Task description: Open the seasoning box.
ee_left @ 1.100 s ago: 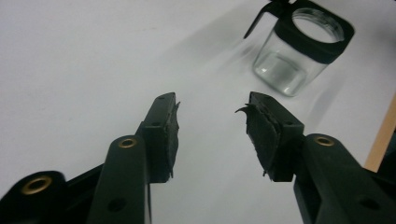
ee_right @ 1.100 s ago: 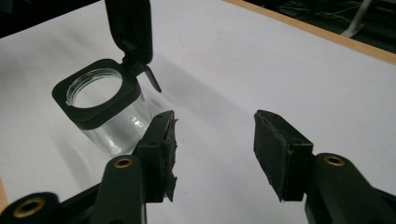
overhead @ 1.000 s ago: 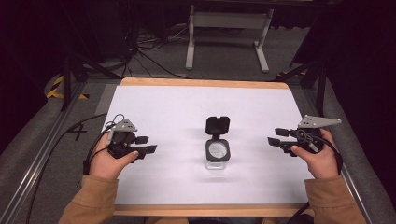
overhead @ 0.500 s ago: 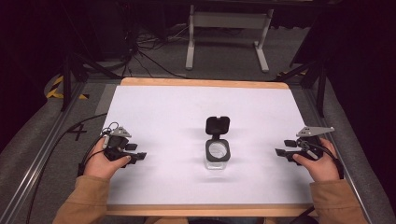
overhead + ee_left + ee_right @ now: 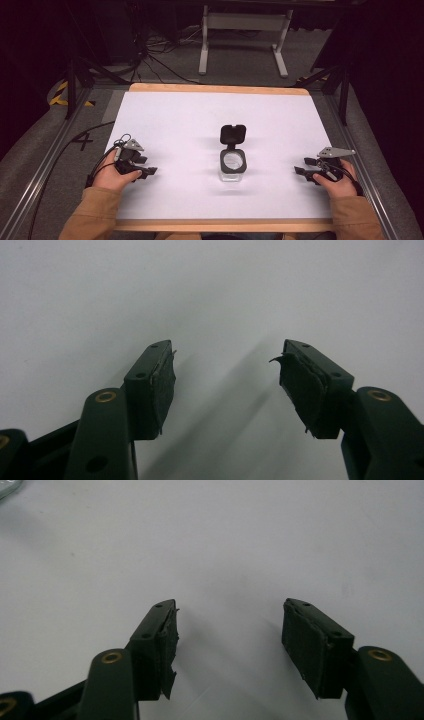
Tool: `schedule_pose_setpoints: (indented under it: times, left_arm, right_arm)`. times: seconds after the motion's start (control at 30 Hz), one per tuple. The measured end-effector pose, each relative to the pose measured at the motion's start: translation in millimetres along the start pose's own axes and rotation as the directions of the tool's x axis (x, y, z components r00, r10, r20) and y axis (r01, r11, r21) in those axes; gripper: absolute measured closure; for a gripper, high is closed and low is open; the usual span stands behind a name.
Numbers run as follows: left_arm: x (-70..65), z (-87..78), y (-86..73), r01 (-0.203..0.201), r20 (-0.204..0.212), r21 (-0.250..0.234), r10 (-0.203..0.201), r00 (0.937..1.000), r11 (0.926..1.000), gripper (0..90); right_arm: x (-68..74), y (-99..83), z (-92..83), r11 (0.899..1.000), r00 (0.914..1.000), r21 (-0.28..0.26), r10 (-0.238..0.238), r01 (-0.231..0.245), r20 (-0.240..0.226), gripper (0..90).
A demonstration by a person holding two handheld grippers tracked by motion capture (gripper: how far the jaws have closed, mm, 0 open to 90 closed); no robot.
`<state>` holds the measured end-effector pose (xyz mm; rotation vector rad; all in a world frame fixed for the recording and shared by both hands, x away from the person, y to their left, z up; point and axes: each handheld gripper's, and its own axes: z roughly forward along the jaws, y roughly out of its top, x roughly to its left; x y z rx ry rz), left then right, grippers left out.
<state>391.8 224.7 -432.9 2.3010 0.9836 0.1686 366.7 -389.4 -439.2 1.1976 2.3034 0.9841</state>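
A small clear container [image 5: 233, 169] with a black rim stands near the middle of the white table [image 5: 190, 125], a little toward the person's edge, its black flip lid [image 5: 233, 134] hinged open and leaning back on the far side of it. Well to the left of the container, the left gripper [image 5: 145, 167] rests low over the white surface in the person's left hand [image 5: 114, 172], its tips aimed toward the container, a black cable trailing off the table's left side. In the left gripper view its jaws stand spread wide with nothing between them, the worn pads [image 5: 162, 385] casting shadows on bare white tabletop. Well to the right of the container, the right gripper [image 5: 304, 167] sits in the right hand [image 5: 340, 179], also pointing inward at the container, its grey three-cornered plate on top. The right gripper view shows its jaws likewise parted and empty, with a sliver of the container's clear edge [image 5: 7, 487] at the top left corner
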Motion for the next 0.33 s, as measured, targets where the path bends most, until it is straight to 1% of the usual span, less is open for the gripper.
schedule_pose_setpoints:
  times: [0.03, 0.07, 0.1, 0.13, 0.23, 0.27, 0.33]
  left_arm:
    - [-0.8, 0.8, -0.1, 0.003, -0.003, -0.011, -0.003, 1.0000, 0.9999, 39.4]
    - [-1.0, 0.9, 0.3, -0.001, -0.002, -0.005, 0.001, 1.0000, 1.0000, 39.4]
    - [-1.5, 1.3, 0.5, 0.001, -0.004, -0.010, -0.001, 1.0000, 0.9999, 39.5]
    - [-1.2, 1.3, 0.8, -0.003, -0.002, -0.014, 0.003, 1.0000, 0.9999, 39.4]
    - [-0.9, 1.6, 1.2, 0.002, 0.013, -0.019, -0.002, 0.9999, 0.9998, 38.9]
    - [-1.4, 2.0, 1.1, 0.011, 0.011, -0.025, -0.011, 0.9999, 0.9996, 38.7]
    - [-1.0, 1.9, 1.2, 0.011, 0.006, -0.027, -0.011, 0.9999, 0.9996, 38.1]
  right_arm:
    - [0.8, 0.2, 0.7, 1.000, 1.0000, -0.004, 0.002, -0.002, 0.001, 39.4]
    - [1.5, 0.7, 0.9, 1.000, 1.0000, -0.004, 0.000, 0.000, 0.004, 39.4]
    - [1.9, 1.2, 1.3, 1.000, 0.9999, -0.009, -0.010, 0.011, 0.007, 39.4]
    - [3.0, 1.8, 1.5, 1.000, 1.0000, -0.018, -0.007, 0.007, 0.006, 39.4]
    - [4.9, 4.3, 0.9, 1.000, 0.9998, -0.024, -0.019, 0.019, 0.009, 39.3]
    - [5.5, 5.3, 0.5, 1.000, 0.9997, -0.022, -0.022, 0.022, 0.005, 39.3]
    - [6.1, 6.1, 0.7, 0.999, 0.9998, -0.031, -0.021, 0.021, 0.001, 39.3]
